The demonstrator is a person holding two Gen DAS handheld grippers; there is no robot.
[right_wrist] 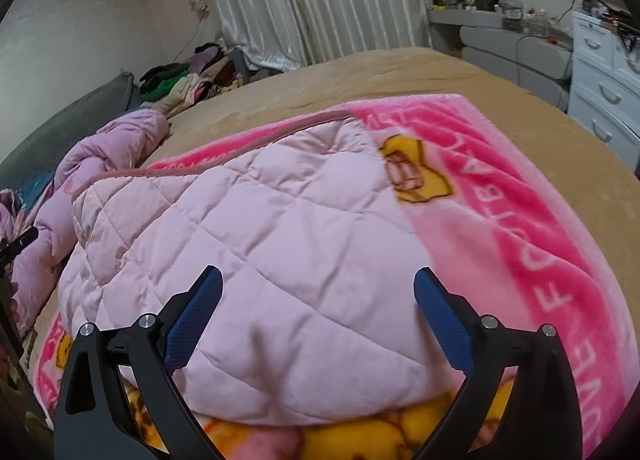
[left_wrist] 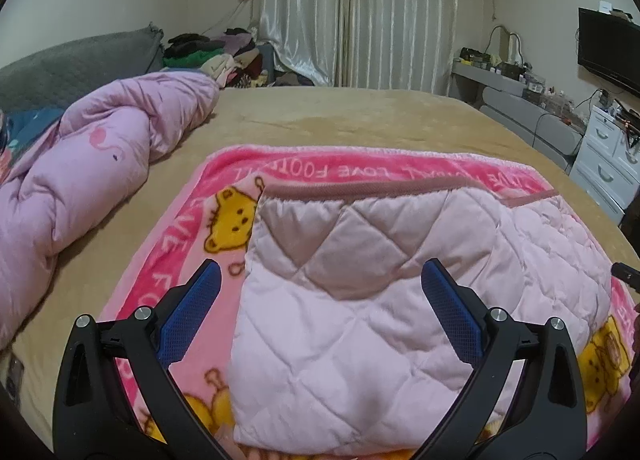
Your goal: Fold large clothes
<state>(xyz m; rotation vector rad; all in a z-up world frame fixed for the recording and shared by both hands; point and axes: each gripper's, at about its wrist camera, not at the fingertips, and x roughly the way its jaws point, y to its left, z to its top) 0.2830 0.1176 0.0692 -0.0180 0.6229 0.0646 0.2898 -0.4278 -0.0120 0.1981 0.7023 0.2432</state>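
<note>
A: Listing item one: pink quilted garment, folded, lying on top of the cartoon bear blanket, which lies on the tan bed cover.

B: Grippers?

A: Left gripper over the garment's near-left part, jaws wide, nothing between the blue pads. Right gripper over the garment's near edge, jaws wide too, empty.

B: Other stock?

A: Crumpled lilac duvet, well left of the garment; pile of clothes beyond the garment, near the curtain.

B: Risks?

A: Garment looks puffy and slick; likely the top layer springs open or slides off the fleece if nudged. A pinch taken here could catch the blanket underneath as well. Right view is smeared, so the far edge alignment is uncertain.
</note>
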